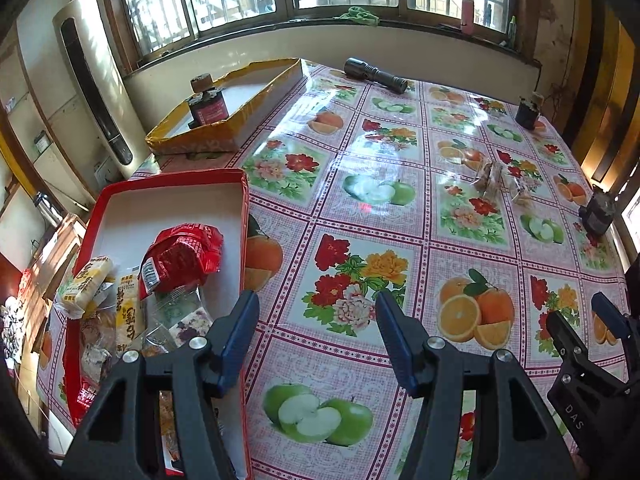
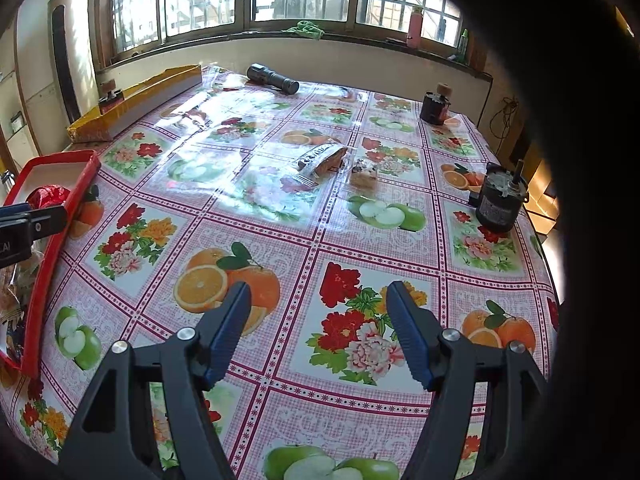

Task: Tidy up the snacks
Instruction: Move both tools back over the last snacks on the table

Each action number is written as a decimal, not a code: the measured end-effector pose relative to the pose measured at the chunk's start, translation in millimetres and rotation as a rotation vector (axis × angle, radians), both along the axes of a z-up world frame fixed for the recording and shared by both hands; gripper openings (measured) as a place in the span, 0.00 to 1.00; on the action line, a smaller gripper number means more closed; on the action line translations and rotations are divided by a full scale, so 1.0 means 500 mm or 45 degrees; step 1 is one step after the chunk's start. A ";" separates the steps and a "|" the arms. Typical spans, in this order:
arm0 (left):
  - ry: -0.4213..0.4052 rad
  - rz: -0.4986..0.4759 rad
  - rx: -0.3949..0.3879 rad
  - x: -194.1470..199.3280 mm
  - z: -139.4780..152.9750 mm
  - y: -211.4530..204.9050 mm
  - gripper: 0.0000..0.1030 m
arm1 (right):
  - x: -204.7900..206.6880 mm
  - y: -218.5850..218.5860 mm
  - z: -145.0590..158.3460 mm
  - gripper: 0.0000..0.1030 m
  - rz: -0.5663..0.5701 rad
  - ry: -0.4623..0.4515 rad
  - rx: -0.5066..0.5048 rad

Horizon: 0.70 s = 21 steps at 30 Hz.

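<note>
Red tray (image 1: 120, 200): at your far left on the table (image 1: 360, 216); it holds a red snack packet (image 1: 182, 258), yellow-and-white bars (image 1: 86, 286) and other wrapped pieces.
Yellow box (image 1: 208, 140): behind the tray, a dark jar (image 1: 208, 106) inside it.
Left gripper (image 1: 316, 320): your jaws stand spread with nothing between them, just beside the tray's right wall.
Loose snacks: a silver-wrapped bar (image 2: 320, 158) and a small clear-wrapped cake (image 2: 363, 174) lie mid-table, well apart from the tray.
Right gripper (image 2: 318, 312): your jaws stand spread and empty above the flowered cloth.
Flashlight (image 2: 272, 77): far edge, near the window wall.
Dark canisters (image 2: 500, 200): along the right edge.
</note>
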<state>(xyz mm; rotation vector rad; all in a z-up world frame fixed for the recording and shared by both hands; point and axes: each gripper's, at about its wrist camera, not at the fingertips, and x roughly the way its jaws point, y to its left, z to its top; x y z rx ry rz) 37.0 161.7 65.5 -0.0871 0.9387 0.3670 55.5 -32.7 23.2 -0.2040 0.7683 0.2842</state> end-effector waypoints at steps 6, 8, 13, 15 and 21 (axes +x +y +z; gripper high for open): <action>0.010 -0.004 -0.009 0.007 -0.006 0.000 0.59 | 0.006 0.004 -0.005 0.69 0.009 0.008 0.004; 0.014 -0.006 -0.008 0.010 -0.008 -0.001 0.59 | 0.009 0.006 -0.006 0.69 0.012 0.011 0.005; 0.029 -0.016 -0.020 0.023 -0.015 -0.003 0.59 | 0.013 0.008 -0.008 0.69 0.019 0.020 0.013; 0.039 -0.027 -0.035 0.033 -0.019 -0.005 0.59 | 0.017 0.007 -0.010 0.69 0.022 0.031 0.025; 0.065 -0.093 -0.057 0.085 -0.026 -0.028 0.59 | 0.052 -0.008 -0.019 0.69 0.040 0.095 0.124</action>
